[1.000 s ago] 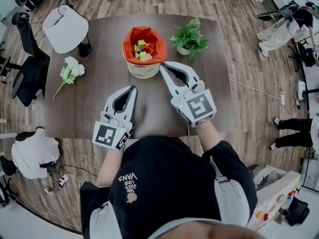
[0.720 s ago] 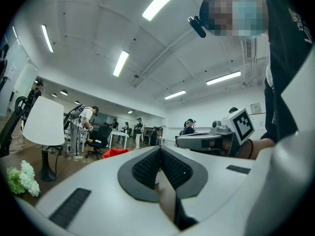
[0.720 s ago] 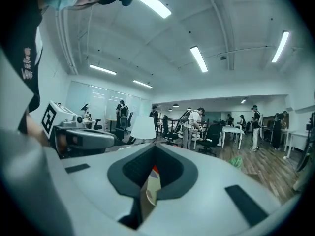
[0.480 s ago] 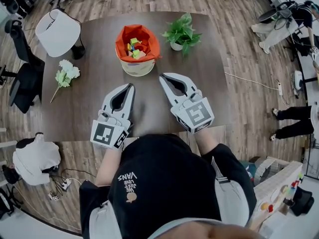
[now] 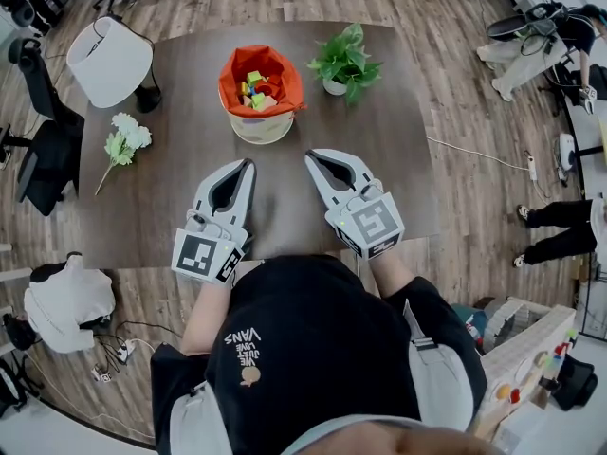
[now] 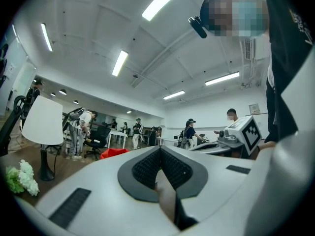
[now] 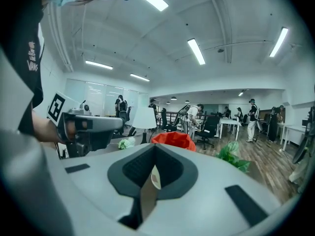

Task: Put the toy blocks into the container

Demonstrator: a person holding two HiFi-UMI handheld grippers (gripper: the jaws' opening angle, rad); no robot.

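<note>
We held both grippers side by side over the dark brown wooden table (image 5: 180, 173). The left gripper (image 5: 249, 164) had its jaws pressed together on nothing, and the right gripper (image 5: 310, 155) was likewise closed and empty. The small colourful toy blocks (image 5: 252, 87) lay inside the round cream container with an orange fabric lining (image 5: 258, 131), ahead of both tips and apart from them.

Dark table (image 5: 190, 192) carries container (image 5: 262, 131) (orange-lined), potted plant (image 5: 343, 64), white flowers (image 5: 124, 141), lamp (image 5: 110, 62).
</note>
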